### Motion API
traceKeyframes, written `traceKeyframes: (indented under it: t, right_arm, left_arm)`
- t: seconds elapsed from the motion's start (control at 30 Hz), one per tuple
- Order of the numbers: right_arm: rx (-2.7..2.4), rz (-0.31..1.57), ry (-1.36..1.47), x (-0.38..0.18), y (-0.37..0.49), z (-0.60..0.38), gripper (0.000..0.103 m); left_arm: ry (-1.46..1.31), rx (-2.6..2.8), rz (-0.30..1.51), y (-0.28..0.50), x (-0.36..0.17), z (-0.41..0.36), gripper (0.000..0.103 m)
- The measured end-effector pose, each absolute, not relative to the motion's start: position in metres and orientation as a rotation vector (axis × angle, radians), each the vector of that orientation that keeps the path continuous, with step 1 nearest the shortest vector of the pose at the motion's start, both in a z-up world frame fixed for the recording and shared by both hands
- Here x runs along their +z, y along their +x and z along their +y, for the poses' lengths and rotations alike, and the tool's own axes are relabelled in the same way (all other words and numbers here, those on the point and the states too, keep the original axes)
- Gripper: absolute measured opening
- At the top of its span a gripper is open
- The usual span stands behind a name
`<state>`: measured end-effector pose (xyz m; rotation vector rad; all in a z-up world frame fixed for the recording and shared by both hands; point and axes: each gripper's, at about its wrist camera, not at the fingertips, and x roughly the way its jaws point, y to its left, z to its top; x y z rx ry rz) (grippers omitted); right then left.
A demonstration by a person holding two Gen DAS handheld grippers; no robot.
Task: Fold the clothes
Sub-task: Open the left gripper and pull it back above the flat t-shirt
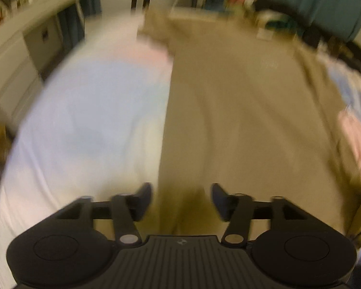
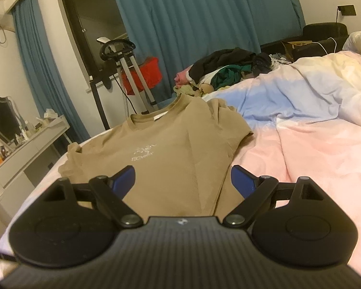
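1. A tan T-shirt (image 2: 170,149) lies flat on the bed (image 2: 300,139), front side up.
2. A pile of clothes (image 2: 228,69) sits at the far side of the bed.
3. The right gripper (image 2: 183,180) is low over the shirt's bottom edge, its fingers (image 2: 124,179) spread wide, holding nothing.
4. The left gripper (image 1: 182,200) is above the shirt too, fingers apart and empty.

A home bedroom: rumpled bed (image 2: 312,125), blue curtains (image 2: 192,19), cluttered dressing table (image 2: 33,139).
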<state>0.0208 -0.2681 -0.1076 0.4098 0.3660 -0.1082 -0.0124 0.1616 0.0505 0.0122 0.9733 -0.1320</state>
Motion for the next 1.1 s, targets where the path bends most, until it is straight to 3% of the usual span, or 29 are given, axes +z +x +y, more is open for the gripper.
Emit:
traceKeyframes:
  t: [0.03,0.13,0.37,0.57,0.83,1.1]
  right_arm:
    - [-0.107,0.364,0.404,-0.107,0.021,-0.267,0.088]
    - [-0.107,0.363,0.373,-0.106,0.023,-0.262,0.088]
    - [-0.097,0.359,0.334,-0.104,0.024,-0.255,0.088]
    - [-0.089,0.363,0.387,-0.109,0.03,-0.261,0.088]
    - [-0.135,0.316,0.476,-0.114,0.048,-0.289,0.088]
    - [-0.127,0.245,1.035,-0.165,0.079,-0.395,0.09]
  left_arm:
    - [0.02,-0.138,0.917,-0.014,0.064,0.157,0.082]
    - [0.012,-0.168,0.831,-0.018,0.068,0.133,0.084]
    - [-0.022,-0.237,0.691,-0.025,0.056,0.067,0.099]
    - [-0.026,-0.289,0.607,-0.026,0.037,0.019,0.099]
    - [0.005,-0.25,0.649,-0.005,-0.009,0.036,0.1]
    - [-0.004,-0.222,0.702,0.019,-0.034,0.038,0.101]
